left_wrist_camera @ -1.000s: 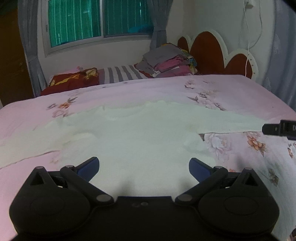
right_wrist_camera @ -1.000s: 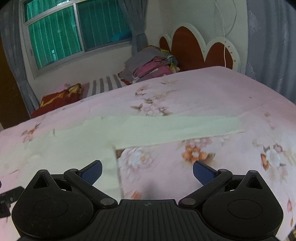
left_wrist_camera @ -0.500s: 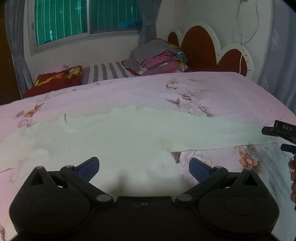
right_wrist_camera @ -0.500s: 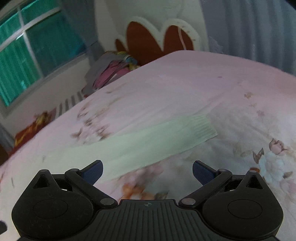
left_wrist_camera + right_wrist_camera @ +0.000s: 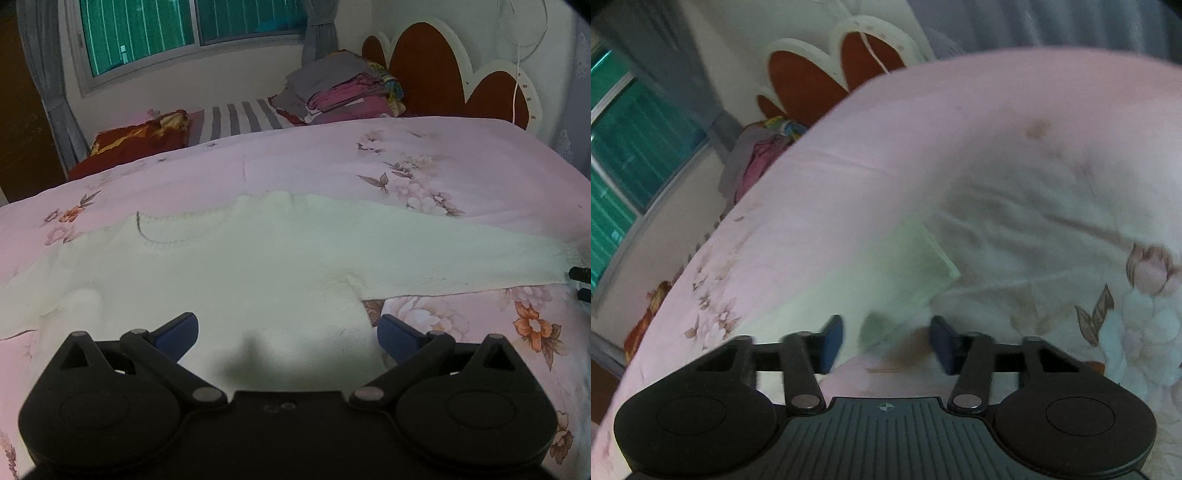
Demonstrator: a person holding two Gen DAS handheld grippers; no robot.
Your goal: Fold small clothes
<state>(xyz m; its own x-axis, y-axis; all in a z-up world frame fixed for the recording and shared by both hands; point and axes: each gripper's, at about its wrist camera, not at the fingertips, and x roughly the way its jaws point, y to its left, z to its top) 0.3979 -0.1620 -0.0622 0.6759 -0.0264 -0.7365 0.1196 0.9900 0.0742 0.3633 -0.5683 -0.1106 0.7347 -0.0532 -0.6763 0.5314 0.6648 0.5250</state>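
Observation:
A pale cream long-sleeved top [image 5: 258, 266] lies flat on the pink floral bedspread [image 5: 461, 162], neck towards the window. My left gripper [image 5: 286, 334] is open and empty, low over the top's body near its right side. The right sleeve stretches to the right edge, where the right gripper's tips [image 5: 581, 275] show at the cuff. In the blurred right wrist view, my right gripper [image 5: 886, 341] is partly closed but still open, with the sleeve cuff [image 5: 923, 266] just ahead of its jaws and nothing held.
A pile of folded clothes [image 5: 343, 90] sits at the head of the bed by the red and white headboard [image 5: 443, 74]. A dark red pillow [image 5: 140, 142] and a striped one [image 5: 240, 118] lie under the window.
My right gripper has dropped and tilted towards the sleeve cuff, and its jaws have narrowed. My left gripper has shifted slightly over the top's body and stays open.

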